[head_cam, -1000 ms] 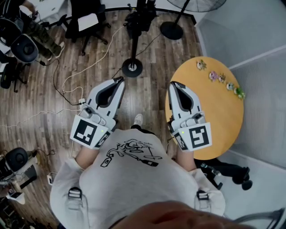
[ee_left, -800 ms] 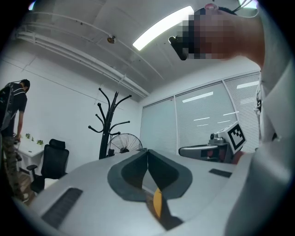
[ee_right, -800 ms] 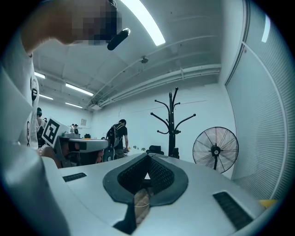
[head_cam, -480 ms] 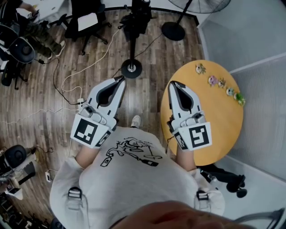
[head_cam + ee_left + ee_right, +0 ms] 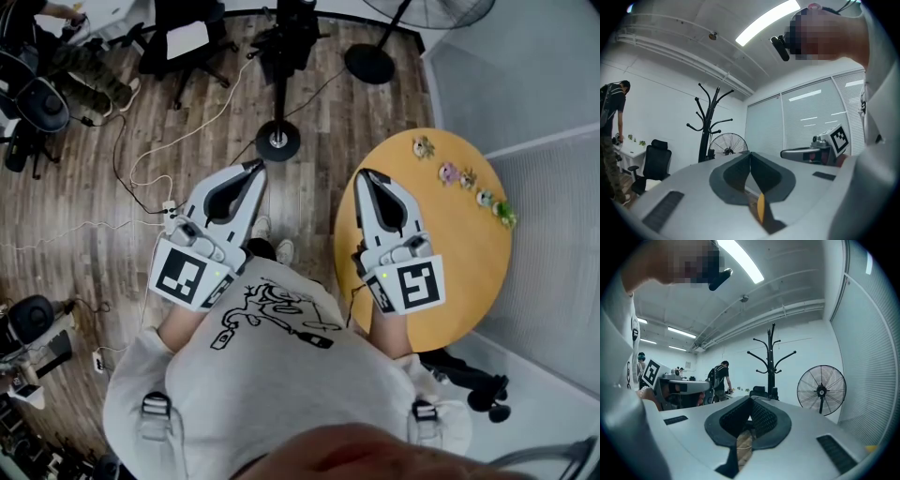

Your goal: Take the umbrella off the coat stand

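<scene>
Two hand-held grey two-jaw grippers point level and forward from the person's chest, side by side and apart. The left gripper (image 5: 256, 166) has its jaws closed tip to tip with nothing between them; the left gripper view shows the two dark pads meeting along one line. The right gripper (image 5: 361, 174) is likewise closed and empty, and in the head view its tip lies over the left edge of the round yellow-topped table (image 5: 450, 253). Each gripper carries a white cube with black square markers at its rear, next to the wrist.

The black metal coat stand (image 5: 278, 141) stands on the brown wood-plank floor (image 5: 197, 178) ahead of the grippers, well apart from both tips and slightly nearer the left one's line. In the head view its round base and pole are clear, and a dark bulk surrounds the upper pole. Whether that bulk is the umbrella cannot be told, and neither gripper view shows an umbrella distinctly among the curved hooks.

A black pedestal fan (image 5: 373, 62) stands to the right of the coat stand, beside a pale wall. A row of small coloured figurines (image 5: 465, 175) sits along the far right rim of the table. Black office chairs (image 5: 183, 42) stand at the far left, and pale cables (image 5: 141, 169) trail across the floor. The wearer's white printed T-shirt (image 5: 272, 375) fills the lower part of the head view. Another person in dark clothes (image 5: 721, 377) stands bent forward in the background, left of the coat stand in the right gripper view.
</scene>
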Tool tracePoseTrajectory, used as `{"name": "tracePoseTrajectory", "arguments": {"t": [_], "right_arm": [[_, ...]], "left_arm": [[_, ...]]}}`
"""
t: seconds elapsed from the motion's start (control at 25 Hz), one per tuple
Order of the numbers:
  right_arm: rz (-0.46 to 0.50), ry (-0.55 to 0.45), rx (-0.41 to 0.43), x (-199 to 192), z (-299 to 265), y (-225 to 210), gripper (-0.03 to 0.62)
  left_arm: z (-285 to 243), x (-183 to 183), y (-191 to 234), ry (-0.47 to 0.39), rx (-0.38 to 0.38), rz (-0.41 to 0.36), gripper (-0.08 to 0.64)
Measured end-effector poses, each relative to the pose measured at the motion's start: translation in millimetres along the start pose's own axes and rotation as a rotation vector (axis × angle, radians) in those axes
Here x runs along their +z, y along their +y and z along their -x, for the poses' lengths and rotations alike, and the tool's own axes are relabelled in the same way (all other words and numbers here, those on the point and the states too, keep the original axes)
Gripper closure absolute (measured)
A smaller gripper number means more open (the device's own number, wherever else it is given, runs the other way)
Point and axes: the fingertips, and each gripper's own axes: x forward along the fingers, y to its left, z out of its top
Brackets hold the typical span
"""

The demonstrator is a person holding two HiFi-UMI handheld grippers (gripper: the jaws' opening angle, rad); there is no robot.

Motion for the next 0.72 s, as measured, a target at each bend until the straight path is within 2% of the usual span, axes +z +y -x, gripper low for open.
{"name": "tracePoseTrajectory", "arguments": {"t": [0.36,0.72], "right_arm": [[0.009,0.009,-0.005,2,-13,-8,0.575],[0.024,0.008,0.005,5,-52,-17,0.575]], "left_arm": [[-16,4,11,-0.009,-0.018,-0.008,0.551],[-38,6,46,-0.021,-0.015,-0.01,0.551]]}}
